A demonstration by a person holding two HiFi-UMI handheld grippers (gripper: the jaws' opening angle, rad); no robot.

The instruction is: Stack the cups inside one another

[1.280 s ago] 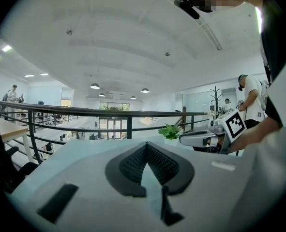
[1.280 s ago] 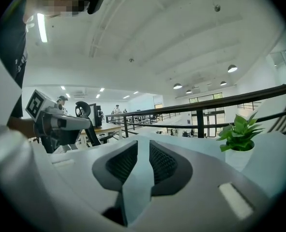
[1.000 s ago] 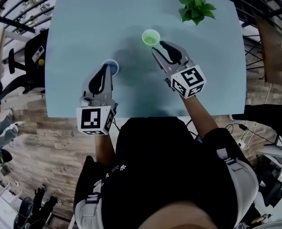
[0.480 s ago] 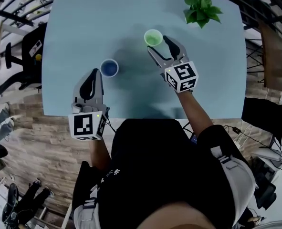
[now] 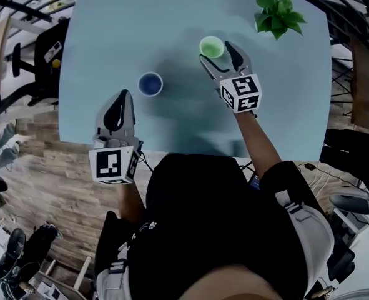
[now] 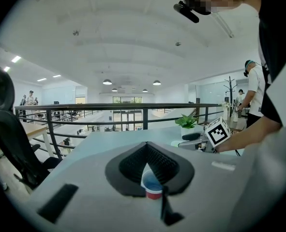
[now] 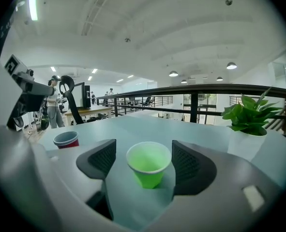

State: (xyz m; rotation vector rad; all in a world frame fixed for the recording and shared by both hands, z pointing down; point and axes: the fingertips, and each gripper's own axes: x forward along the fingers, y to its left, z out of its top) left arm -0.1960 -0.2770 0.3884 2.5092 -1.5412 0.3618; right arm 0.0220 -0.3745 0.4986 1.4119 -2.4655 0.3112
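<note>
On the table [image 5: 172, 17] the left cup [image 5: 150, 84] stands nearer the person, the right cup [image 5: 211, 46] farther, well apart. The plant [image 5: 278, 15] is at the far right corner. The right cup stands between the jaws of the right gripper [image 5: 216, 52], which have just been opening.

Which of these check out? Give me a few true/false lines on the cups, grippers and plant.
1. The green cup stands upright between the right gripper's open jaws. True; the jaws have just been opening and the pads are clear of it.
2. The cups are already nested. False: the red cup stands apart on the table.
3. The left gripper holds the red cup. False: the cup stands untouched beyond its tips.
4. A potted plant stands on the table. True.
</note>
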